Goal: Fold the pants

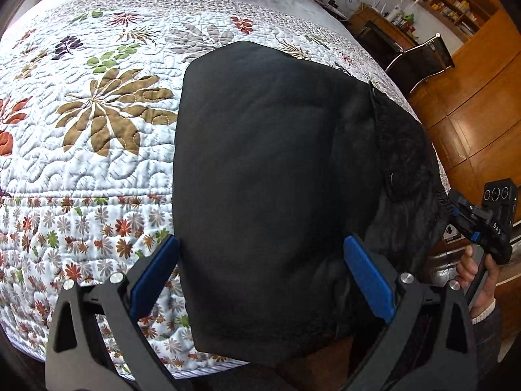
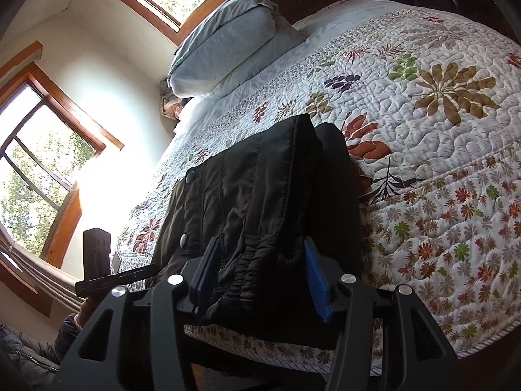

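Observation:
Black pants (image 1: pixel 270 176) lie folded on the floral quilt (image 1: pixel 97 130) near the bed's front edge; the waistband with a snap button shows at the right. My left gripper (image 1: pixel 260 277) is open, its blue pads either side of the folded fabric's near end. In the left wrist view my right gripper (image 1: pixel 462 215) sits at the pants' right edge by the elastic waist. In the right wrist view my right gripper (image 2: pixel 260 277) has its blue pads around the gathered waistband of the pants (image 2: pixel 260 195), jaws wide apart and not pinching.
Grey pillows (image 2: pixel 228 39) lie at the head of the bed. Windows (image 2: pixel 42 176) are on the far wall. A wooden floor (image 1: pixel 472 123), a black chair (image 1: pixel 420 58) and a shelf (image 1: pixel 449 0) stand beside the bed.

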Available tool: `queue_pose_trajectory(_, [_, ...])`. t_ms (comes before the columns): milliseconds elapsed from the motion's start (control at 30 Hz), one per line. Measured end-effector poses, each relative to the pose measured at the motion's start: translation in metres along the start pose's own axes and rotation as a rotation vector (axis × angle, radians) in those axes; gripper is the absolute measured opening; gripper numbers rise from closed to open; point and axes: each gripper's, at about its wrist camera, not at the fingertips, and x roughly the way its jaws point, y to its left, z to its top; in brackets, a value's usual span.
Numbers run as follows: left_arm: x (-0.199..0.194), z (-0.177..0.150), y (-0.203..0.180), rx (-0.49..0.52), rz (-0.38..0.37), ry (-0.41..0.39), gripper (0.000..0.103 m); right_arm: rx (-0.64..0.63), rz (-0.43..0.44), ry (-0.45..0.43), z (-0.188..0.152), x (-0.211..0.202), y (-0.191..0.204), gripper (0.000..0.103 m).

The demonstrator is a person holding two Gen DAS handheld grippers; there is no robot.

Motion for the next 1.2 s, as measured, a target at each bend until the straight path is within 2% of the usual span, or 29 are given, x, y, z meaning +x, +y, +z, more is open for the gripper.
queue_pose_trajectory(133, [0.008, 0.003, -0.007, 0.008, 0.004, 0.008, 0.100, 0.015, 0.019, -0.025, 0.004, -0.008, -0.002, 0.067])
queue_pose_trajectory(233, [0.010, 0.004, -0.004, 0.008, -0.033, 0.006, 0.100, 0.018, 0.013, -0.037, 0.009, -0.015, -0.001, 0.079])
queue_pose_trajectory(333, [0.004, 0.002, 0.008, -0.005, -0.115, 0.003, 0.100, 0.015, 0.002, -0.036, 0.012, -0.018, -0.001, 0.082])
queue_pose_trajectory(467, [0.004, -0.007, 0.020, -0.009, -0.128, 0.048, 0.100, -0.010, -0.007, -0.025, 0.012, -0.018, 0.001, 0.085])
queue_pose_trajectory(567, [0.009, -0.009, 0.026, -0.054, -0.222, 0.071, 0.100, -0.010, -0.010, -0.010, 0.009, -0.013, -0.001, 0.085])
queue_pose_trajectory(800, [0.036, 0.002, 0.026, -0.137, -0.222, 0.121, 0.100, 0.007, -0.009, 0.012, 0.002, -0.004, -0.006, 0.085])
queue_pose_trajectory(967, [0.044, 0.008, 0.018, -0.157, -0.192, 0.142, 0.100, 0.019, -0.018, 0.014, 0.005, -0.005, -0.010, 0.086])
queue_pose_trajectory(1200, [0.044, 0.023, -0.020, -0.079, -0.104, 0.142, 0.100, 0.028, -0.058, 0.056, 0.009, -0.002, -0.017, 0.093])
